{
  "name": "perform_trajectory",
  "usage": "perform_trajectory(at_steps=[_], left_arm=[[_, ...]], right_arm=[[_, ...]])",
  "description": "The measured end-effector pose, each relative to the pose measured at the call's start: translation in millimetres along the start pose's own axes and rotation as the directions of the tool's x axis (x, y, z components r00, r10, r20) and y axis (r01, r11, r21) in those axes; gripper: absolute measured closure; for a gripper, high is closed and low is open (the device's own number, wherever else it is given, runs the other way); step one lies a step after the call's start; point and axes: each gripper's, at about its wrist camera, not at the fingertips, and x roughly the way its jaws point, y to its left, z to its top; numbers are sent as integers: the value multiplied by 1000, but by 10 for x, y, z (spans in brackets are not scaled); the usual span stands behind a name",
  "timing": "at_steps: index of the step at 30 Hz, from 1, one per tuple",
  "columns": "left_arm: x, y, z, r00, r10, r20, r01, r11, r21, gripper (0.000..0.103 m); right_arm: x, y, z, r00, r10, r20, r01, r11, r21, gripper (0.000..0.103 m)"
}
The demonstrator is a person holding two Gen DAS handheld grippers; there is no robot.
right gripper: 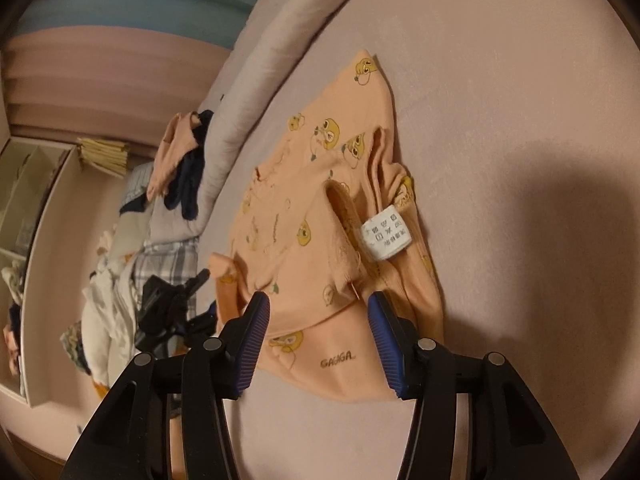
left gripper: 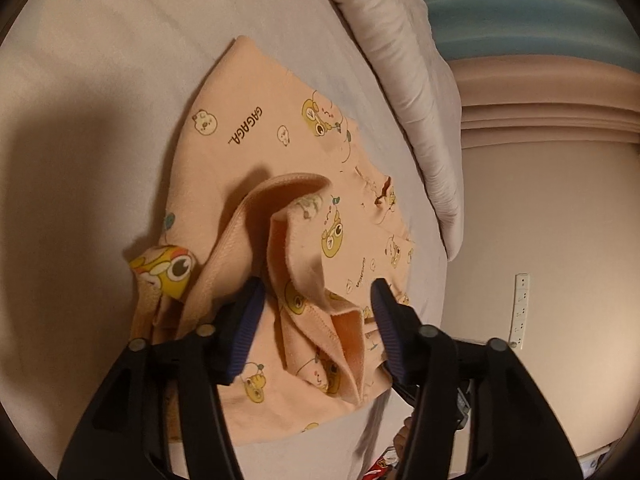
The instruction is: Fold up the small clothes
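A small peach garment [left gripper: 256, 148] printed with yellow cartoon animals and "GAGAGA" lies partly folded on the pale bed sheet [left gripper: 100, 80]. My left gripper [left gripper: 318, 292] is open, its jaws wide apart over a bunched fold of the garment near its near edge. In the right wrist view the same garment [right gripper: 320, 240] shows from the other side, with a white care label [right gripper: 386, 238] sticking up. My right gripper [right gripper: 316, 308] is open just above the garment's near edge. The left gripper [right gripper: 172, 308] shows at the garment's left side.
A long pale pillow [left gripper: 404, 92] runs beside the garment. A pile of other clothes [right gripper: 180, 168] and white and checked fabric [right gripper: 132, 288] lie past the bed's left side. A shelf unit [right gripper: 32, 200] stands beyond. The wall [left gripper: 540, 220] is close by.
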Motion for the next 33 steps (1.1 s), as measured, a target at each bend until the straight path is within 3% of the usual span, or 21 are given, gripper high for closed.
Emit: perform_trajectory(at_steps=[6, 7, 8, 9, 11, 13, 16, 19, 22, 25, 29, 33], left_arm=[[119, -24, 83, 1000, -1, 20, 1, 1000, -29, 51], [137, -25, 95, 1000, 8, 27, -7, 999, -33, 61], [138, -23, 101, 999, 16, 30, -15, 999, -34, 75], [141, -12, 110, 999, 28, 35, -27, 999, -40, 79], [122, 28, 116, 998, 38, 45, -35, 998, -53, 91], [84, 65, 110, 997, 40, 62, -36, 997, -61, 97], [-17, 57, 81, 995, -4, 100, 9, 999, -43, 97], [-142, -3, 71, 985, -101, 143, 104, 994, -17, 99], [-278, -25, 83, 964, -183, 195, 189, 982, -13, 100], [-384, -68, 125, 943, -220, 252, 229, 973, -8, 102], [-398, -136, 270, 933, -219, 287, 230, 973, -6, 102], [-306, -195, 458, 940, -167, 297, 178, 984, -12, 102]], right_arm=[[146, 35, 60, 999, -36, 35, 37, 999, -31, 54], [159, 49, 51, 998, -55, 40, 57, 997, -43, 60], [160, 43, 43, 997, -62, 36, 63, 997, -48, 76], [170, 47, 25, 997, -73, 38, 75, 996, -48, 84], [143, 41, 4, 995, -87, 48, 90, 994, -55, 89], [102, 51, -7, 995, -84, 57, 88, 994, -62, 93], [27, 114, -4, 995, -63, 74, 69, 994, -84, 96], [-87, 241, 10, 993, -3, 117, 17, 993, -117, 96], [-167, 295, 95, 984, 47, 173, -28, 994, -110, 96], [-257, 311, 266, 968, 81, 238, -63, 995, -81, 96], [-277, 365, 518, 954, 81, 287, -71, 997, -43, 96], [-116, 467, 805, 953, 48, 299, -43, 999, -22, 96]])
